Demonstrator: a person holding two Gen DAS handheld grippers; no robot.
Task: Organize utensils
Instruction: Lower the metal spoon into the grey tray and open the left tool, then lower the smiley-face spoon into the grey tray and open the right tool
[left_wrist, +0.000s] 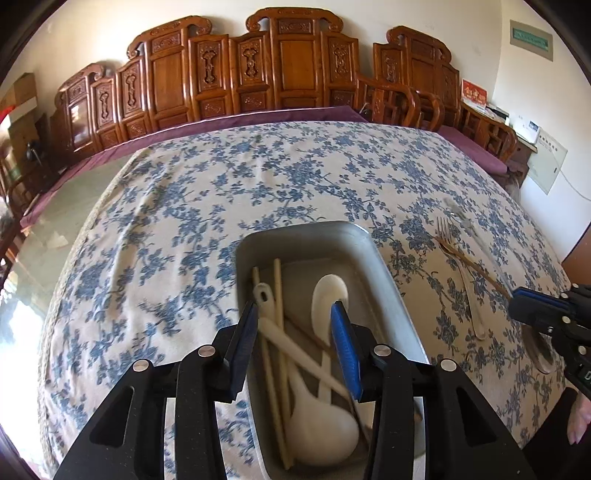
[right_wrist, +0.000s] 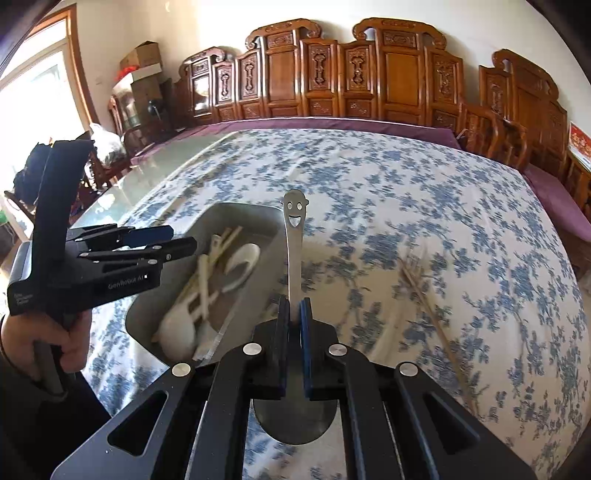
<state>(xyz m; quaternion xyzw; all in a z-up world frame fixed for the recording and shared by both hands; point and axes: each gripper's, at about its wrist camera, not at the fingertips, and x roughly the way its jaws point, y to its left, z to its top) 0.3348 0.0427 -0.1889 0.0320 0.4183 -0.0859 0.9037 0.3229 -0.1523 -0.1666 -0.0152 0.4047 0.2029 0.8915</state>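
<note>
A metal tray (left_wrist: 373, 258) on the floral tablecloth holds white ceramic spoons (left_wrist: 328, 295) and wooden chopsticks (left_wrist: 277, 295). My left gripper (left_wrist: 295, 314) is open and empty just above the tray. My right gripper (right_wrist: 294, 306) is shut on a metal spoon with a smiley-face handle (right_wrist: 293, 236), held above the cloth right of the tray (right_wrist: 236, 212). A fork (left_wrist: 445, 230), a chopstick (left_wrist: 476, 267) and a white spoon (left_wrist: 472, 310) lie on the cloth right of the tray. The right gripper also shows at the left wrist view's right edge (left_wrist: 532, 306).
Carved wooden bench backs (left_wrist: 288, 62) with a purple cushion (left_wrist: 258, 116) line the far side of the table. A bare glass strip (left_wrist: 48, 229) runs along the table's left side. Chopsticks (right_wrist: 432, 310) lie blurred on the cloth in the right wrist view.
</note>
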